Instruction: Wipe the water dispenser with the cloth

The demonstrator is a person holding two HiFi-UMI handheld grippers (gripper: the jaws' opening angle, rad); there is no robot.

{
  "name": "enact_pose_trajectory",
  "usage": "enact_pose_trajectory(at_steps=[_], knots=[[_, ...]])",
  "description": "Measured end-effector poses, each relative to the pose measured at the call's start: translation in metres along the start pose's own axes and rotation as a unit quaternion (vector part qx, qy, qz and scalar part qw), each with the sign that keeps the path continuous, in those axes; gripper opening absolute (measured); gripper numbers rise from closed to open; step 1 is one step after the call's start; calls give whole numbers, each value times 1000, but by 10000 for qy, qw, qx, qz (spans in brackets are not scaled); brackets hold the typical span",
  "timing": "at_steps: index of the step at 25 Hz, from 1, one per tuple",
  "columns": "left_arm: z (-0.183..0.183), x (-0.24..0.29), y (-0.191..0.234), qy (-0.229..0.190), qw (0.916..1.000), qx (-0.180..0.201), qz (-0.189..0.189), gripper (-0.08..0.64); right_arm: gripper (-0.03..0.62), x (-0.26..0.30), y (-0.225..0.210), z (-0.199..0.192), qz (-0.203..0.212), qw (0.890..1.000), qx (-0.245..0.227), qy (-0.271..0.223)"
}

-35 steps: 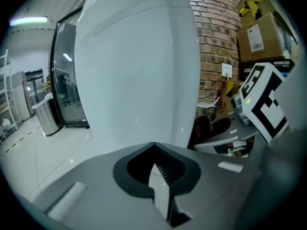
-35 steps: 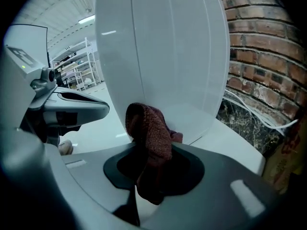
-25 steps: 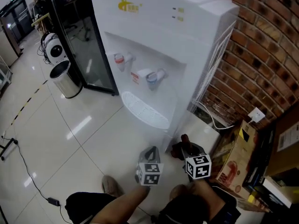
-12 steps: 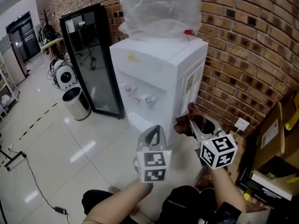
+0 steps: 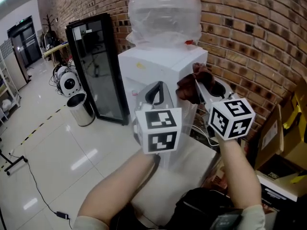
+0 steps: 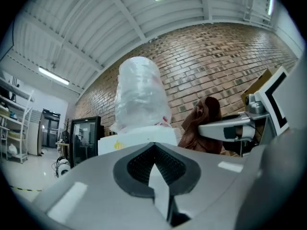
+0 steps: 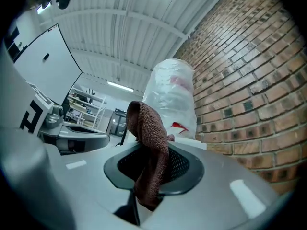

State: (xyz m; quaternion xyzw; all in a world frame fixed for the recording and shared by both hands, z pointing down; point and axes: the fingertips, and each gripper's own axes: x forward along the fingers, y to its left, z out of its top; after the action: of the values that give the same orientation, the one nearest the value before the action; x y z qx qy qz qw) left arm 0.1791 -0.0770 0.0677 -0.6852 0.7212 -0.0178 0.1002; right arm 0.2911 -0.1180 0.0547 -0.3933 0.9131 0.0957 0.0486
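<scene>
- Two grippers are held up side by side in front of the white water dispenser (image 5: 160,66), each with its marker cube facing the head camera.
- Left gripper (image 6: 154,150): its jaws are pressed together along one seam, with nothing between them. It points at the dispenser's front, near the upper edge.
- Right gripper (image 7: 152,153): its jaws are pinched on the brown cloth (image 5: 190,87). One fold of the cloth stands up above the pads and the rest hangs down in front of them.
- The cloth is level with the dispenser's top, near its front right corner. No view shows whether it touches the white casing.
- A clear water bottle (image 5: 164,14) wrapped in crinkled plastic stands upside down on the middle of the dispenser's top. It has a red mark on the side nearest the brick wall (image 5: 249,37).
- The dispenser stands on the pale tiled floor (image 5: 57,147) with its back to the brick wall.
- Just beside its left edge is a black glass-door cabinet (image 5: 93,66), also against the wall, with a steel bin (image 5: 82,110) on the floor in front of it.
- Cardboard boxes (image 5: 280,143) are stacked at the right edge of the head view.
</scene>
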Motion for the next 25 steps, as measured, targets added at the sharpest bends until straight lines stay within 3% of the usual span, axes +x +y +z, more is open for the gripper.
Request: enact_pose_trajectory(at_steps=[10, 17, 25], knots=[[8, 29, -1, 69, 9999, 24, 128, 0, 101, 37, -21, 11, 52, 9999, -88, 24], [-15, 29, -4, 223, 9996, 78, 131, 0, 101, 42, -10, -17, 272, 9988, -247, 326], [-55, 16, -16, 402, 9991, 10, 90, 0, 101, 33, -1, -77, 344, 9961, -203, 784]])
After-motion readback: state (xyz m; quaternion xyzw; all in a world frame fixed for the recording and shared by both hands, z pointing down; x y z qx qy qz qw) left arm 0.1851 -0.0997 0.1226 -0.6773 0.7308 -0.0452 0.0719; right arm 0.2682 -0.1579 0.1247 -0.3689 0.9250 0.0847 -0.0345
